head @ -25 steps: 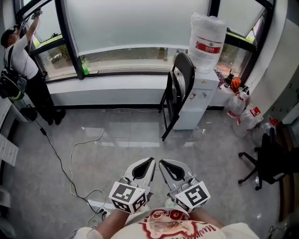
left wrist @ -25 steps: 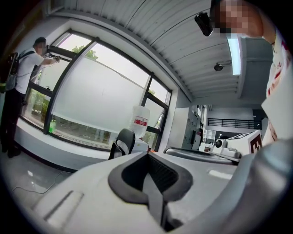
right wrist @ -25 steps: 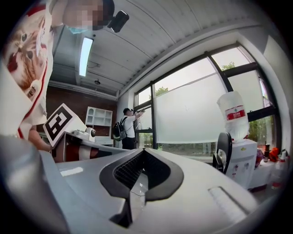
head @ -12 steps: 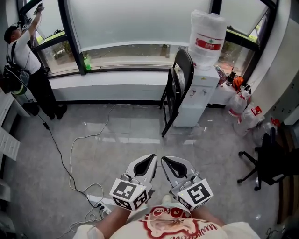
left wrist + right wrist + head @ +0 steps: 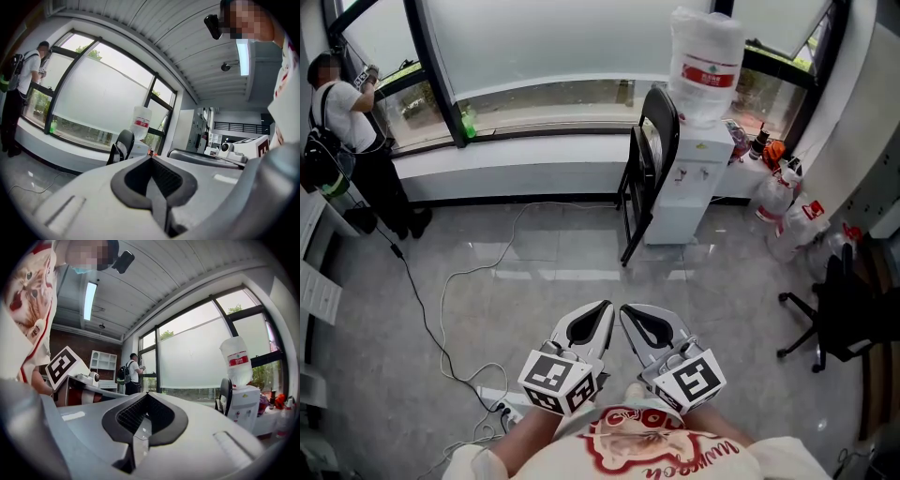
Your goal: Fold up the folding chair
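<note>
My left gripper [image 5: 606, 306] and right gripper [image 5: 625, 310] both have their fingers clenched on nothing. I hold the 2 level and side by side, close to my body. Below is grey floor [image 5: 553, 272]. The folding chair [image 5: 654, 159] stands far off, just left of the water dispenser [image 5: 689, 183], which carries 1 bottle [image 5: 705, 56].

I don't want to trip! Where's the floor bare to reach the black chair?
Floor straight ahead to the folding chair is bare, between the white cable at left and the office chair at right. Bags crowd the corner by the water dispenser.
</note>
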Demonstrator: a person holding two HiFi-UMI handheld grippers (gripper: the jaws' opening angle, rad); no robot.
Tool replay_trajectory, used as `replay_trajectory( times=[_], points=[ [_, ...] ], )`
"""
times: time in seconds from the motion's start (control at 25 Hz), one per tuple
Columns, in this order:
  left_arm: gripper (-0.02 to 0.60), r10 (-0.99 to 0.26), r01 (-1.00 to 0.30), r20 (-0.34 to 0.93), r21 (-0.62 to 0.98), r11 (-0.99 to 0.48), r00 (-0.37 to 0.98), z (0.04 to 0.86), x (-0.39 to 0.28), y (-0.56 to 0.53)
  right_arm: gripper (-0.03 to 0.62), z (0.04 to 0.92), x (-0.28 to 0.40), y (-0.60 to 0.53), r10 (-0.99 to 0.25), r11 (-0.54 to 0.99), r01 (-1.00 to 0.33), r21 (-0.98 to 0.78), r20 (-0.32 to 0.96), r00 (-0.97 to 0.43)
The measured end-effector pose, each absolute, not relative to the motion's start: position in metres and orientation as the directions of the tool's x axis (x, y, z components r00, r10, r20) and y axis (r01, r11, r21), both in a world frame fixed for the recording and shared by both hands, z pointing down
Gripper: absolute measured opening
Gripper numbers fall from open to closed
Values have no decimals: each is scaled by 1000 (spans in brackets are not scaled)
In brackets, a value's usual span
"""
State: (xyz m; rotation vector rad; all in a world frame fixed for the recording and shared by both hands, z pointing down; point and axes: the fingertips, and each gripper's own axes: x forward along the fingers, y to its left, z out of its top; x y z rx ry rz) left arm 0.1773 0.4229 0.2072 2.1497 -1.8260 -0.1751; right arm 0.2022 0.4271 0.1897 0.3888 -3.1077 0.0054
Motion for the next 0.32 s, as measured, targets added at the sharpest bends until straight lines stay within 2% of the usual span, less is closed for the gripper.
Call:
replay_trajectory(
  times=[0.32],
  points=[
    [0, -981, -949, 98, 285, -133, 167, 203, 177, 405, 28, 188, 207, 407, -258, 966, -258, 10, 10, -966]
  ],
)
